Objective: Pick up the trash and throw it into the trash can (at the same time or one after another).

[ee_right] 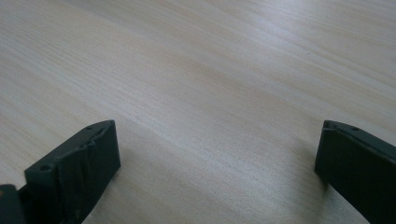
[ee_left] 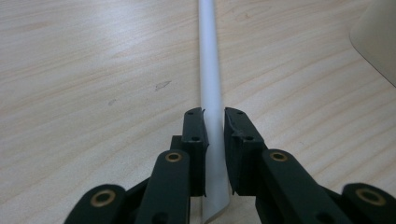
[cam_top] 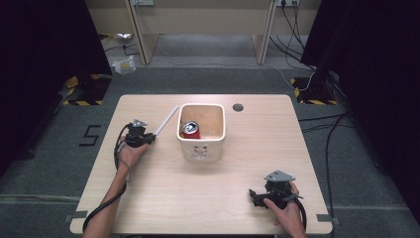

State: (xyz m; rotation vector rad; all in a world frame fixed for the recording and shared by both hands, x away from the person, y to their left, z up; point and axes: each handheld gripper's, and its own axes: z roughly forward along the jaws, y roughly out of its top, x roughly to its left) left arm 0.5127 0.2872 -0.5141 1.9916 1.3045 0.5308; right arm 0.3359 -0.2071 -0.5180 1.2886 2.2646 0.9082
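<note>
A long white tube (cam_top: 166, 120) lies slanted on the wooden table (cam_top: 208, 198), just left of a cream square bin (cam_top: 201, 147). My left gripper (cam_top: 150, 138) is shut on the tube's near end, and in the left gripper view both black jaws press against the tube (ee_left: 208, 70), which runs straight away from the camera. A red drink can (cam_top: 191, 130) rests inside the bin. My right gripper (cam_top: 255, 197) sits low at the table's front right, held in a hand. Its jaws stand wide apart in the right gripper view (ee_right: 215, 154) with bare wood between them.
A small dark round hole (cam_top: 238, 107) marks the table top behind the bin. The bin's cream corner (ee_left: 376, 42) shows at the right of the left gripper view. Beyond the table stand desk legs, floor cables and black curtains on both sides.
</note>
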